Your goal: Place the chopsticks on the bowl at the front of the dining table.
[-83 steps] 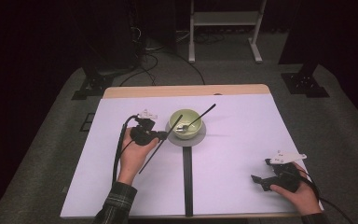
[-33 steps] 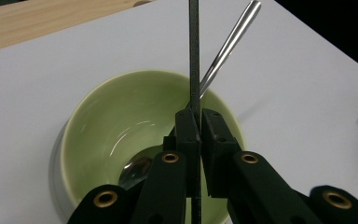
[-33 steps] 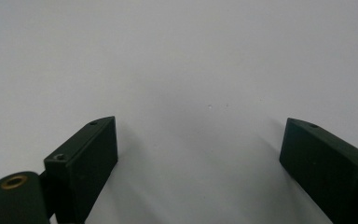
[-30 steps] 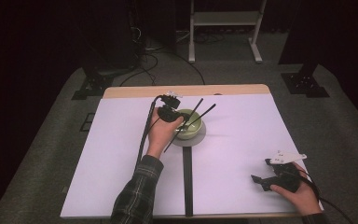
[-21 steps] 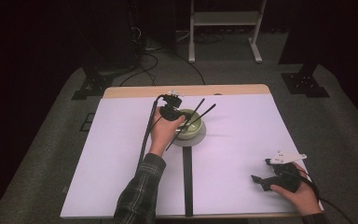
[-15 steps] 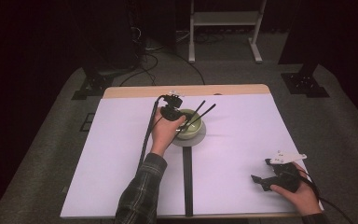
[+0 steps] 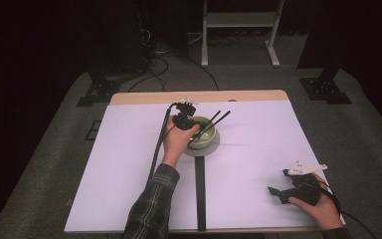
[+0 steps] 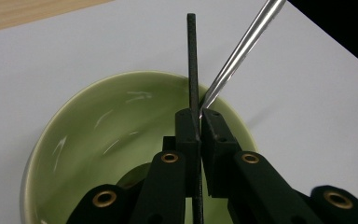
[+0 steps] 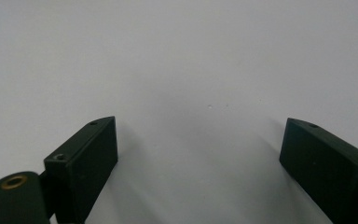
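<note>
- Pinching a thin black stick (image 8: 192, 56), the left gripper (image 8: 199, 122) has its jaws all but shut on it, above the green bowl (image 8: 102, 135).
- A shiny metal rod (image 8: 242, 51) slants in to the jaw tips; whether the pads grip it too is hard to tell.
- The high view shows the left gripper (image 7: 183, 119) at the bowl's (image 7: 204, 140) near-left rim, two dark sticks (image 7: 213, 127) slanting over the bowl, which sits on a grey disc (image 7: 210, 149).
- The right gripper (image 9: 199, 154) rests with jaws wide apart and nothing between them, over the white table cover (image 9: 177, 60); the high view puts it (image 7: 278, 191) near the table's right front corner.
- The bowl's floor is hidden by the jaws.
</note>
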Demonstrator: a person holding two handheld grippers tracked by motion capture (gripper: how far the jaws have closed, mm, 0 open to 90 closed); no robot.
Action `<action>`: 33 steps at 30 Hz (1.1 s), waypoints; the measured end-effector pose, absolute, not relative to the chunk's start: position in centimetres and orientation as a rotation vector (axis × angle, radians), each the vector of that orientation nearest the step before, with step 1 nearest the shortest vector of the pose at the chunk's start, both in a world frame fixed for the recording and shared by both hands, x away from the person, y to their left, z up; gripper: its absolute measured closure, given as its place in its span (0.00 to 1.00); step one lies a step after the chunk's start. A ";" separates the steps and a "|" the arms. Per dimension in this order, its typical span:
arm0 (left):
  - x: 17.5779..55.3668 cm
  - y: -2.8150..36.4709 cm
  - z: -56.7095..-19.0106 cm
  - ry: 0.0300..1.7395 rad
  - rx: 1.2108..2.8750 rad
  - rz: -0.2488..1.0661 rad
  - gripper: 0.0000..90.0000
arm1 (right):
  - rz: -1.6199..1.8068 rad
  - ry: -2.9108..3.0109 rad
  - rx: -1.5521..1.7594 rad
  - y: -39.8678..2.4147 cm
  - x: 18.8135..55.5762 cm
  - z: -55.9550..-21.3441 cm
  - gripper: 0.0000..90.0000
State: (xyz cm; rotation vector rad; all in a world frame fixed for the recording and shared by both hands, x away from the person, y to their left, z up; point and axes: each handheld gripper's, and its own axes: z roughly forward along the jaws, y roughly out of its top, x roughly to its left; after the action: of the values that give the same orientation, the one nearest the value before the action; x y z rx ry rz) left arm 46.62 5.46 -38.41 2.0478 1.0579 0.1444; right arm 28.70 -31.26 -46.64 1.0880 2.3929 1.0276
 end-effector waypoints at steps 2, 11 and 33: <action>46.6 5.5 -38.4 1.061 2.046 0.149 0.95 | 1.028 2.393 1.088 -31.3 28.7 -46.6 0.11; 46.4 6.1 -37.9 1.061 2.031 0.169 0.87 | 1.027 2.392 1.088 -31.3 28.7 -46.6 0.11; 43.6 10.8 -35.9 1.050 2.043 0.256 0.43 | 1.026 2.392 1.087 -31.2 28.7 -46.6 0.11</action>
State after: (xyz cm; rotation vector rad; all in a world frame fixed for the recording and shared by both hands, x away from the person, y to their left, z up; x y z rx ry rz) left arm 43.62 10.76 -35.94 2.0431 1.0496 0.2557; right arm 28.70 -31.25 -46.64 1.0870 2.3919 1.0263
